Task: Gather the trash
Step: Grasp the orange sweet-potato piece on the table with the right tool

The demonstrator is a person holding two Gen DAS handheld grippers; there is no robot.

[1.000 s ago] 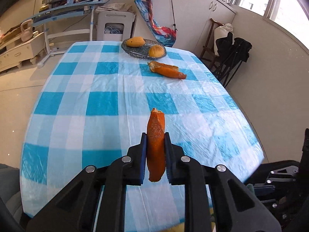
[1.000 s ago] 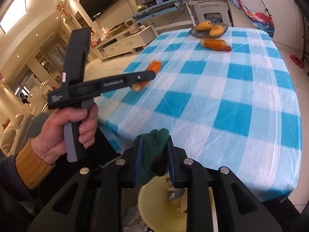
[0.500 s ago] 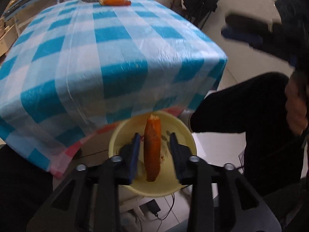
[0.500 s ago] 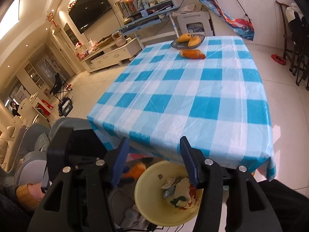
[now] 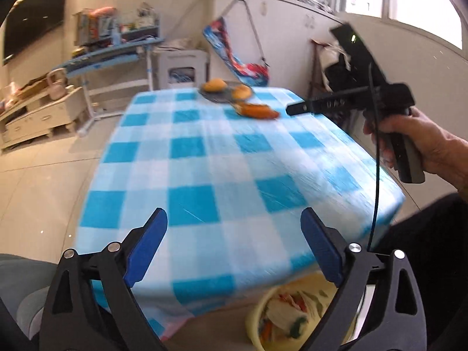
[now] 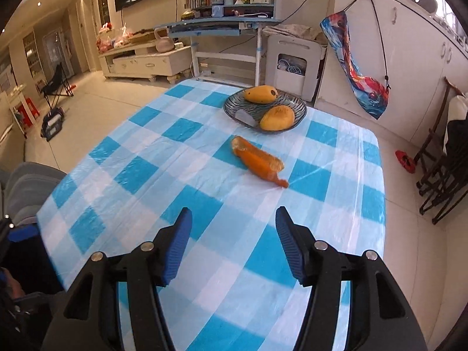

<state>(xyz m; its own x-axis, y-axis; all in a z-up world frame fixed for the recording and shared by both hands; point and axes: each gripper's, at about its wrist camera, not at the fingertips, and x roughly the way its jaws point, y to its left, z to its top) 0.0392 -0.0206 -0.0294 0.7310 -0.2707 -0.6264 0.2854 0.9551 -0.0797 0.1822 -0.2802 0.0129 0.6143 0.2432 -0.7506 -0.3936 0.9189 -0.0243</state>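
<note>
An orange peel [image 6: 257, 162] lies on the blue-checked tablecloth [image 6: 187, 193], just in front of a dark plate [image 6: 234, 108] with two mangoes. My right gripper [image 6: 233, 219] hovers over the near half of the table, jaws opening, nothing between them; the peel is well ahead of it. My left gripper [image 5: 234, 222] is at the table's near edge, jaws opening wide and empty. Below it stands a yellow bin [image 5: 254, 318] with scraps inside. In the left wrist view the right gripper [image 5: 295, 108] appears held by a hand, close to the peel [image 5: 257, 110].
A dark chair [image 6: 441, 181] stands to the right of the table. A blue desk [image 6: 222, 25] and a white stool [image 6: 292, 61] are behind it. A grey seat [image 6: 26, 181] sits at the near left corner. The plate's mangoes [image 6: 276, 117] are near the far edge.
The left gripper carried its peel off the table over the yellow bin, opened and let it go. The right gripper released the green scrap into the bin and swung up over the table.
</note>
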